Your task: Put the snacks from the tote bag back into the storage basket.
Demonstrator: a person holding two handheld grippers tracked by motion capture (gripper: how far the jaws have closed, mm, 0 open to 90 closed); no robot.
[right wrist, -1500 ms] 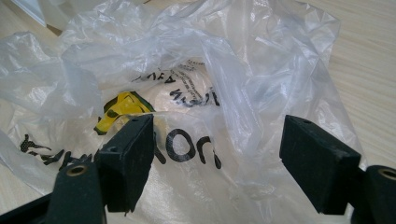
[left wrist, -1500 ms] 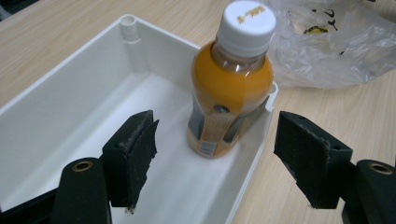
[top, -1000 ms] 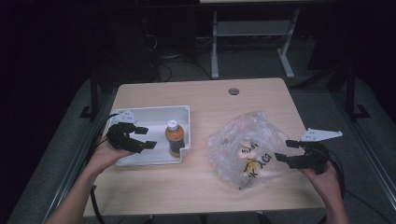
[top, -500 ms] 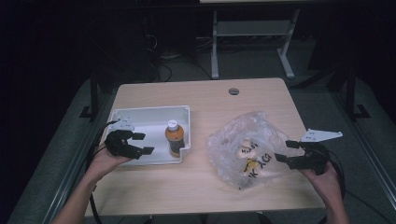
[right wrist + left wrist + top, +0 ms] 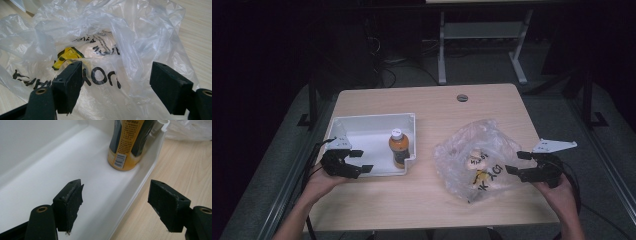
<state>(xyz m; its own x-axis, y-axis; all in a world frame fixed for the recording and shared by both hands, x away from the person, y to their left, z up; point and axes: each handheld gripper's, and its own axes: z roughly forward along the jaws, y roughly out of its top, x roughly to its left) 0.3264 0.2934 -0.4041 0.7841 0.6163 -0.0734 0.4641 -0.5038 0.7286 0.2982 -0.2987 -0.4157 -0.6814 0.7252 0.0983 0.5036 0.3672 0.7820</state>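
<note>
We are holding the left gripper (image 5: 357, 161) at the near left corner of the white tray (image 5: 362, 125), which is sitting on the left half of the tabletop (image 5: 432, 100). Its jaws are standing wide apart with nothing pinched; in the left gripper view they are straddling the tray's near wall (image 5: 140, 182), one pad over the tray floor, the other over bare wood. An orange drink bottle (image 5: 397, 148) with a white cap is standing upright inside the tray against its right wall, near the notched near right corner, well ahead of the pads.

We are keeping the right gripper (image 5: 519, 163) near the right edge of the tabletop, pointing at a crumpled clear plastic bag (image 5: 472, 160) lying on the right half. Its jaws are spread too; in the right gripper view bag film is lying between the pads, not clamped. Black lettering is showing on the bag, with pale rounded items (image 5: 100, 47) and a yellow scrap (image 5: 66, 56) inside.
</note>
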